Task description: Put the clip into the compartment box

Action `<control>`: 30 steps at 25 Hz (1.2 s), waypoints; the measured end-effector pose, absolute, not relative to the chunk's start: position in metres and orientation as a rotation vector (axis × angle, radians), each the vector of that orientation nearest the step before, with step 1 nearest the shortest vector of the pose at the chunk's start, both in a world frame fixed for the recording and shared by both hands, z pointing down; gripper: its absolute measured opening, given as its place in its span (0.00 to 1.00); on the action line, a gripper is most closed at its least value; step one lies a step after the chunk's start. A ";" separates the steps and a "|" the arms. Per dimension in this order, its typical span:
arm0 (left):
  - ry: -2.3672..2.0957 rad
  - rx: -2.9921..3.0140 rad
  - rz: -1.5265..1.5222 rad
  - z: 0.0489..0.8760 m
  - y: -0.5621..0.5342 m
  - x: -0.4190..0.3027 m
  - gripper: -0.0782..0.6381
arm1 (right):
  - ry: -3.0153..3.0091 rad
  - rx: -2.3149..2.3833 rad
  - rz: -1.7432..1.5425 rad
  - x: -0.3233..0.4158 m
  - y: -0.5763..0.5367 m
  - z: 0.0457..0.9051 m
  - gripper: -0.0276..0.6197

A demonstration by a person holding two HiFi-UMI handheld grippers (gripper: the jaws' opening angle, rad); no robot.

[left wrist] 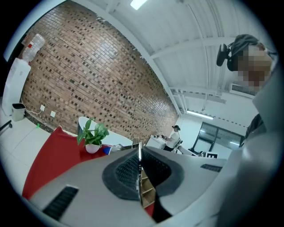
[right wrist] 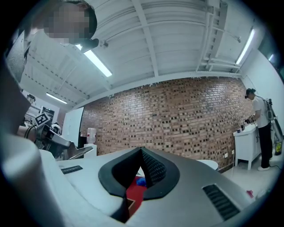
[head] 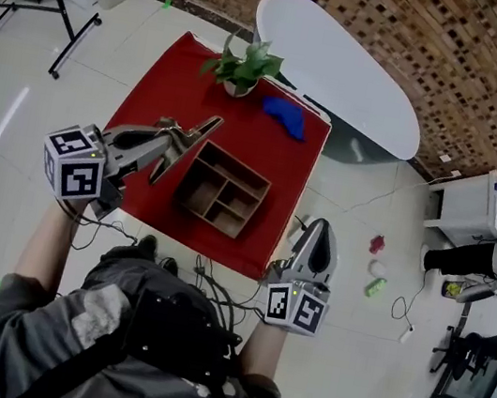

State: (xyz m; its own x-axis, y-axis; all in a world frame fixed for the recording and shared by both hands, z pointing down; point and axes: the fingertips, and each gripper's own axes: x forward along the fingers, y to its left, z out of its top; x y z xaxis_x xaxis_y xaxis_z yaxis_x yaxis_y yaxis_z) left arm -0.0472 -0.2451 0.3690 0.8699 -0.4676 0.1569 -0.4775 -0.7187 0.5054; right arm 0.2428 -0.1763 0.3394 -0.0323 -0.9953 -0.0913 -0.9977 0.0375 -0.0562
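Note:
A blue clip [head: 284,117] lies on the red table [head: 161,102] at its far right, near a potted plant [head: 243,68]. The wooden compartment box [head: 223,189] stands at the table's near middle; its cells look empty. My left gripper [head: 188,147] hovers over the table just left of the box, jaws shut with nothing between them [left wrist: 140,153]. My right gripper [head: 318,227] is held off the table's near right corner, also shut and empty [right wrist: 142,153]. Between its jaws a bit of the blue clip [right wrist: 140,181] shows.
A white oval table [head: 348,68] stands beyond the red one. A white cabinet [head: 461,207] is at the right, with small objects [head: 375,263] and cables on the floor. A stand's legs [head: 69,28] are at the far left. A person [right wrist: 259,128] stands by a counter.

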 end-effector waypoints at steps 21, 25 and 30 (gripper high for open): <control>-0.584 2.589 0.008 0.346 -0.189 0.015 0.12 | 2.162 -2.083 0.011 0.259 -0.148 0.342 0.06; -0.541 2.608 0.042 0.367 -0.183 0.037 0.13 | 2.146 -2.104 0.008 0.266 -0.137 0.346 0.06; -0.469 2.676 0.094 0.398 -0.182 0.071 0.13 | 2.088 -2.178 0.008 0.281 -0.115 0.349 0.06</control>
